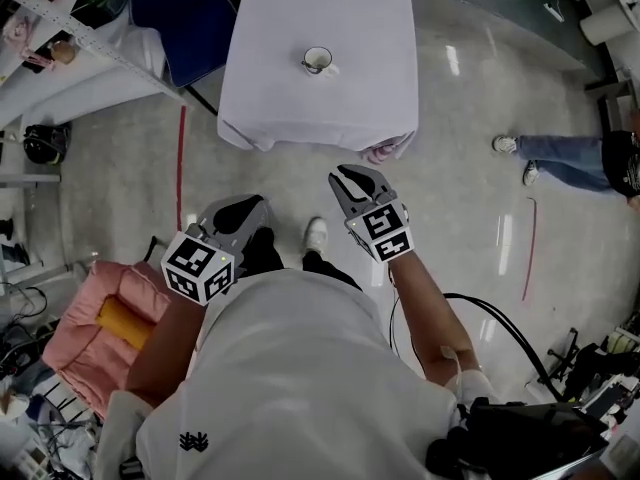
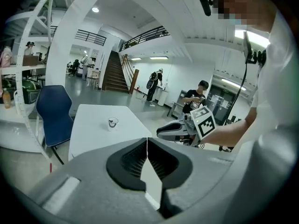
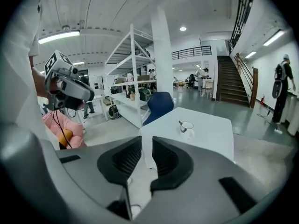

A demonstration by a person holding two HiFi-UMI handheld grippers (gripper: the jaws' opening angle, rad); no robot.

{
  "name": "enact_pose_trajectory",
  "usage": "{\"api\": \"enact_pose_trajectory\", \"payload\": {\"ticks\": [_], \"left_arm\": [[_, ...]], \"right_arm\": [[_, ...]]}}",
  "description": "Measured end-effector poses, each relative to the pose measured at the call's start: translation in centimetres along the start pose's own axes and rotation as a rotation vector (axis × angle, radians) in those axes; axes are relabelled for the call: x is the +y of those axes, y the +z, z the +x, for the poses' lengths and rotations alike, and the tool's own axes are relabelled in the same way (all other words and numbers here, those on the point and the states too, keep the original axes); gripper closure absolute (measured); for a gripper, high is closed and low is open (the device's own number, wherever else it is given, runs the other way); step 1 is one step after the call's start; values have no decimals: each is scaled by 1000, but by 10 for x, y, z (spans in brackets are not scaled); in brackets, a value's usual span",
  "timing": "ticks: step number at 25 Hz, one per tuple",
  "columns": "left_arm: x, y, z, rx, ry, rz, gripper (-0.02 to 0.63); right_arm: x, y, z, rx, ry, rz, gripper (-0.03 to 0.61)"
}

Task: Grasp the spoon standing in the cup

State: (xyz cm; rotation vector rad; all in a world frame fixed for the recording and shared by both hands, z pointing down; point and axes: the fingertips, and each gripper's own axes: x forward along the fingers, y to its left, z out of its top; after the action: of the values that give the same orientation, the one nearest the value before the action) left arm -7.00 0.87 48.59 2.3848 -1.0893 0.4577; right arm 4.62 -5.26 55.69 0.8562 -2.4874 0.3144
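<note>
**A:** How far along is the grasp?

**B:** Barely begun, I'd judge. Nearest, in the lower middle of the head view, both tools hang in front of the person's chest, over the floor. The left hand-held gripper has its jaws pressed together with nothing in them. The right hand-held gripper has its jaws spread a little, and its own view shows only floor and table cloth through the gap

**A:** And the target?

**B:** Farther off, at the top centre of the head view, the table carries the cup, well apart from both grippers. In the right gripper view the spoon sticks up out of the cup at its left rim, just right of the frame's centre

**A:** So what's left?

**B:** All of it. The person has to step up to the table, bring a gripper's jaws around the spoon handle, and close on it. The right one looks the likelier, being open. Neither cup nor spoon is touched yet
</note>
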Motion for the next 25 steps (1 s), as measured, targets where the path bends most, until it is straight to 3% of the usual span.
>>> {"api": "enact_pose_trajectory", "payload": {"ticks": [7, 15, 20, 25], "left_arm": [[62, 38, 37, -16, -46, 3, 601], [156, 95, 74, 15, -126, 65, 600], [209, 117, 90, 61, -171, 102, 601], [241, 129, 105, 122, -224, 146, 600]], "right_arm": [[-57, 28, 69, 21, -69, -48, 472], [-118, 58, 165, 61, -172, -67, 453], [-146, 60, 219, 103, -225, -52, 445], [-169, 49, 256, 165, -273, -111, 437]]}}
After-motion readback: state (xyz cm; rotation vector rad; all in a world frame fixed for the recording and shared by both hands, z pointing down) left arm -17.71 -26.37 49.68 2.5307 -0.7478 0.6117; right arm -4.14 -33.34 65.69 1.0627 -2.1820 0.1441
